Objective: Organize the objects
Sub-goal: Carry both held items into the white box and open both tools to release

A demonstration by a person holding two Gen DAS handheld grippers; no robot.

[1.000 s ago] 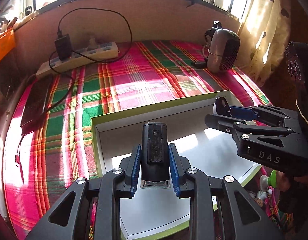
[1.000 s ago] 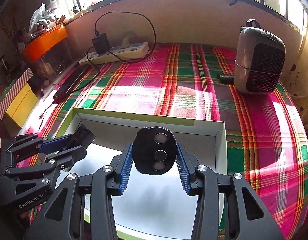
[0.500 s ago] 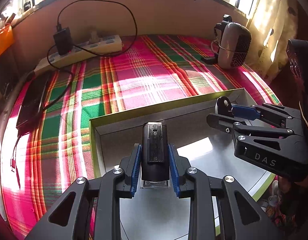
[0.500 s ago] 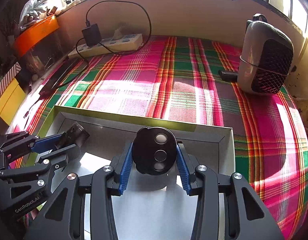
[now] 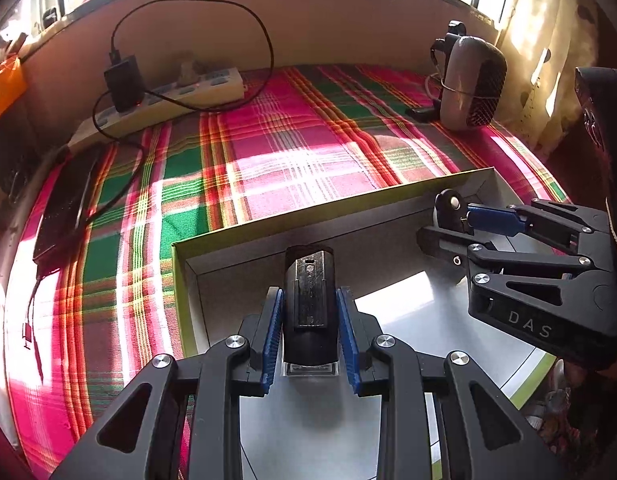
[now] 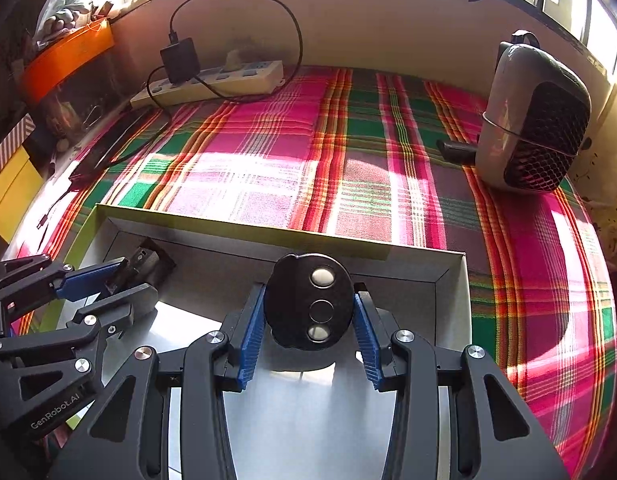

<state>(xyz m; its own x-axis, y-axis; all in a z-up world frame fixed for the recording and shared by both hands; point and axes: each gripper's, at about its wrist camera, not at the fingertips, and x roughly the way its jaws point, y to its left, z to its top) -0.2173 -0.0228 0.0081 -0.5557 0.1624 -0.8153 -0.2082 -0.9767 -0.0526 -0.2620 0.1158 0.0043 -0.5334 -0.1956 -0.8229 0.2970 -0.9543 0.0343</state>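
Both tongs were loaded over the box [image 5: 180, 276], a shallow white tray with a green rim, sitting on the plaid tabletop [image 5: 268, 152].

Left tongs [image 5: 310, 330] pinched a black block [image 5: 310, 296], boxy with a clear cap at the near end, blue pads flat on its two long sides. It hung above the box floor near the back-left corner; couldn't tell if it touched down.

Right tongs [image 6: 308, 316] pinched a black disc [image 6: 308, 306] with three round insets, pads on opposite edges. It was held upright just inside the back wall, right half of the box.

Handling, my read:
- Both looked like hard plastic: stiff, light, no give under the pads.
- Block: flat parallel sides, good grip, low slip risk. Clear cap looked like the fragile bit, so keep the pads off it.
- Disc: curved glossy rim, so only thin contact. It could rotate or squirt out if squeezed off-centre. Grip across the widest part and set it down gently.
- Box was light card and would likely slide if nudged.

Charger strip [image 5: 168, 96] and heater [image 6: 536, 120] sat well apart at the back.
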